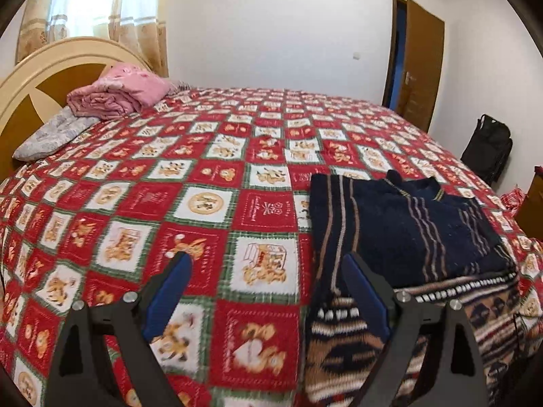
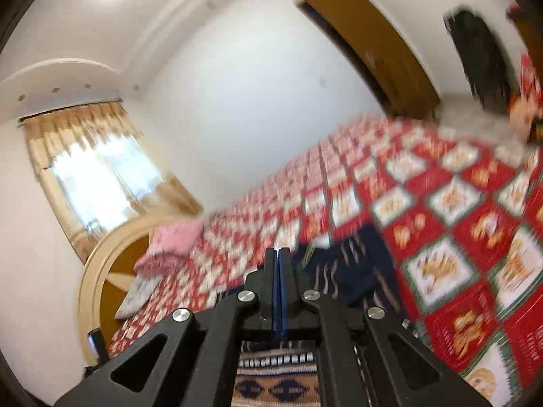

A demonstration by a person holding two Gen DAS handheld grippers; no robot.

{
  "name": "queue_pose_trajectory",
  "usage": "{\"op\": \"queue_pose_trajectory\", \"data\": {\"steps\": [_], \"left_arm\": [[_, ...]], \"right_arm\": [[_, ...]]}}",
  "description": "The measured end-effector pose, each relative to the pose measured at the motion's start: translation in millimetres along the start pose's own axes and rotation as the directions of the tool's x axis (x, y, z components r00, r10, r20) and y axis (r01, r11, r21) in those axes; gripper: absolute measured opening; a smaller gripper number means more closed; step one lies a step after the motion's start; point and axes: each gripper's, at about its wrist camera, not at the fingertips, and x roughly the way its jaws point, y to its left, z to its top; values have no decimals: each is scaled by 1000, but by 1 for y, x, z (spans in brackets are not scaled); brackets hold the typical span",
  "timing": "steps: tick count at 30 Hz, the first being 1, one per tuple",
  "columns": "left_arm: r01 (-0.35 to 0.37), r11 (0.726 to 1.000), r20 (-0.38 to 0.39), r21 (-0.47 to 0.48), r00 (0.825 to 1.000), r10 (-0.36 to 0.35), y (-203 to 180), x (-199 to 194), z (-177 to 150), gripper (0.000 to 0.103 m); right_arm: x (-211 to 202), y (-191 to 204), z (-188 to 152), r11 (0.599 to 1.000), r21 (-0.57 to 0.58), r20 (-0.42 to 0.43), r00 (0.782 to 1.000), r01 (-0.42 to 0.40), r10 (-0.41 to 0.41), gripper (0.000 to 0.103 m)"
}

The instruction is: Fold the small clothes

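Navy striped sweater (image 1: pixel 407 227) lies folded on a patterned blanket (image 1: pixel 356 346) at the bed's (image 1: pixel 169 183) near edge, w/ fold apparently done. Left tool (image 1: pixel 268 274) is wide open, empty; right tool (image 2: pixel 278 254) is closed on nothing. No other clothes seen left to fold.

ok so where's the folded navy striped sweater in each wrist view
Left wrist: the navy striped sweater lies right of centre on the bedspread, partly behind the open left gripper.
Right wrist: the same sweater sits low, just right of centre and blurred, behind the shut right gripper.
Shared landmark: the pink folded blanket by the headboard, upper left in the left view, lower left in the right.
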Motion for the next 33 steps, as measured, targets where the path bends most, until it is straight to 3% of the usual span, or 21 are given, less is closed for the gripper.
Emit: {"op": "queue_pose_trajectory", "data": {"steps": [2, 5, 8, 10, 11, 14, 16, 17, 18, 19, 20, 21, 22, 23, 24, 25, 28, 30, 31, 33], "left_arm": [[16, 1000, 12, -14, 1000, -15, 3, -11, -3, 93], [50, 998, 30, -34, 998, -49, 6, -26, -7, 93], [82, 996, 48, -28, 996, -81, 4, -40, -10, 93], [106, 994, 50, 7, 993, -107, 1, -49, -12, 93], [113, 993, 51, 22, 992, -114, 1, -52, -14, 93], [162, 983, 41, 88, 985, -166, -4, -61, -22, 93], [222, 965, -7, 139, 975, -223, -12, -60, -25, 93], [254, 954, -26, 162, 967, -253, -18, -60, -26, 93], [301, 937, -47, 179, 954, -297, -24, -60, -28, 93], [362, 911, -83, 197, 932, -353, -29, -60, -32, 93], [402, 892, -112, 209, 915, -386, -33, -59, -36, 93], [463, 856, -171, 232, 885, -433, -41, -57, -44, 93], [504, 827, -215, 250, 861, -460, -47, -55, -51, 93], [555, 789, -270, 263, 828, -492, -54, -53, -59, 93], [601, 751, -324, 273, 792, -517, -60, -51, -69, 93], [621, 731, -353, 283, 776, -523, -65, -50, -75, 93], [650, 669, -434, 360, 752, -497, -91, -46, -102, 93], [663, 658, -475, 358, 736, -483, -104, -39, -111, 93], [667, 655, -491, 355, 729, -476, -109, -36, -114, 93], [664, 655, -512, 361, 728, -456, -116, -30, -121, 93]], "right_arm": [[-9, 9, -1, 998, 32, 5, 998, -59, 59, 2], [-15, 20, -8, 959, 156, -22, 970, -236, 242, 2], [-16, 32, -8, 892, 255, -66, 913, -374, 402, 2], [-22, 40, -2, 870, 273, -107, 886, -411, 452, 2], [-29, 46, 2, 873, 245, -120, 880, -421, 459, 2], [-56, 62, 16, 924, 96, -193, 904, -370, 382, 2], [-69, 68, 22, 956, 12, -282, 916, -292, 284, 2], [-76, 71, 23, 976, -53, -342, 922, -213, 183, 2], [-81, 73, 23, 983, -114, -383, 920, -141, 88, 2], [-85, 74, 21, 981, -187, -427, 904, -60, -26, 2], [-92, 74, 19, 971, -238, -461, 881, -11, -103, 2], [-97, 73, 17, 964, -267, -490, 860, 9, -144, 2], [-104, 69, 14, 959, -283, -527, 835, 5, -160, 2], [-110, 69, 10, 958, -287, -542, 825, -7, -156, 2], [-116, 68, 5, 957, -289, -539, 829, -17, -148, 2], [-118, 65, 2, 960, -279, -530, 838, -23, -134, 2], [-116, 49, -13, 981, -191, -535, 842, -45, -65, 2], [-98, 40, -25, 987, -156, -562, 824, -27, -66, 2], [-85, 33, -33, 990, -143, -587, 805, -1, -84, 2], [-74, 23, -44, 992, -121, -614, 783, 24, -94, 2]]}}
